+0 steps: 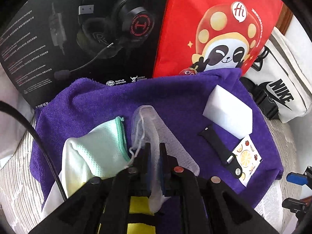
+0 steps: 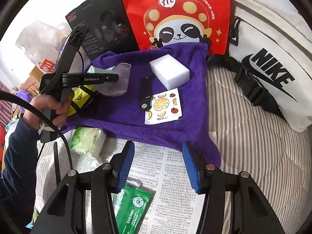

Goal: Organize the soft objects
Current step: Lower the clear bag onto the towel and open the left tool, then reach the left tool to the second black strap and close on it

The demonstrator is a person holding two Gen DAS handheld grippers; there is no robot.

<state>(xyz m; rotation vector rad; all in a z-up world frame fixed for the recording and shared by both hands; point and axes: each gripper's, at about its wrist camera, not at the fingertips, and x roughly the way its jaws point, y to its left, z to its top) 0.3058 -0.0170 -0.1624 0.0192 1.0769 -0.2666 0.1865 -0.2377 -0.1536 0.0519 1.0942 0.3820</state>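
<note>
Left gripper [image 1: 155,153] pinches mesh pouch [image 1: 156,128] over purple towel [image 1: 175,93].

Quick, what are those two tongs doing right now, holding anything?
Left tongs: closed on the white mesh bag, over the purple towel.
Right tongs: open, holding nothing, above the newspaper.

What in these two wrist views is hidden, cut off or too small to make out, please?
- Left wrist view: the mesh pouch has its lower end hidden between the left gripper fingers.
- Left wrist view: the purple towel covers the red panda bag bottom.
- Right wrist view: the right gripper covers part of the green sachet; its print is too small to read.
- Both views: the white Nike bag is cut off by the image edge.
</note>
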